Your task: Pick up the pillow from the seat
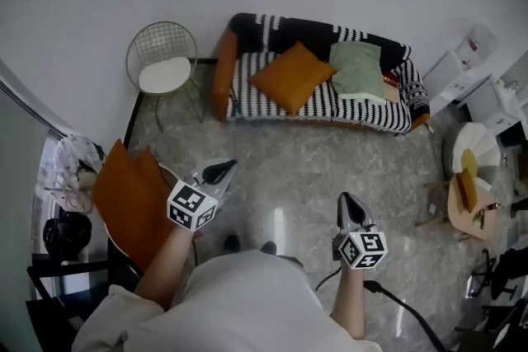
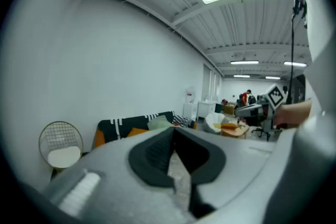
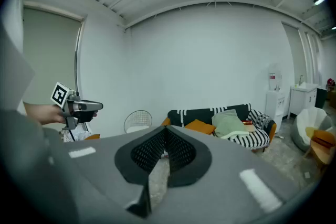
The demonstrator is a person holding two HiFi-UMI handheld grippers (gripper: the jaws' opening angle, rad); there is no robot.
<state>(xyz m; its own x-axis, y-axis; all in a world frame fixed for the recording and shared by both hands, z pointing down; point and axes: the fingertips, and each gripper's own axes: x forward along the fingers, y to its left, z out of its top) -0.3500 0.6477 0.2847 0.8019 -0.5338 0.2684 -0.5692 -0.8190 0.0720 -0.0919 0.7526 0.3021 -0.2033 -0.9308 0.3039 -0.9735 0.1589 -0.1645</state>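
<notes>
L gripper (image 1: pixel 216 174) & R gripper (image 1: pixel 351 208): both claws pressed together, empty, held fwd, prob. just carried. The orange pillow (image 1: pixel 292 77) leans on the sofa (image 1: pixel 330 111) seat, well apart across the floor.

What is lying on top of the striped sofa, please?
An orange pillow and a green pillow lie on the sofa; small items beside the green one are unidentifiable. Anything under the pillows is covered.

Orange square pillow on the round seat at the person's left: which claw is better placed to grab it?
Left, probably. The left claw hangs just beside the orange square pillow; the right claw is across the person's body. Both are shut, so it must open first.
</notes>
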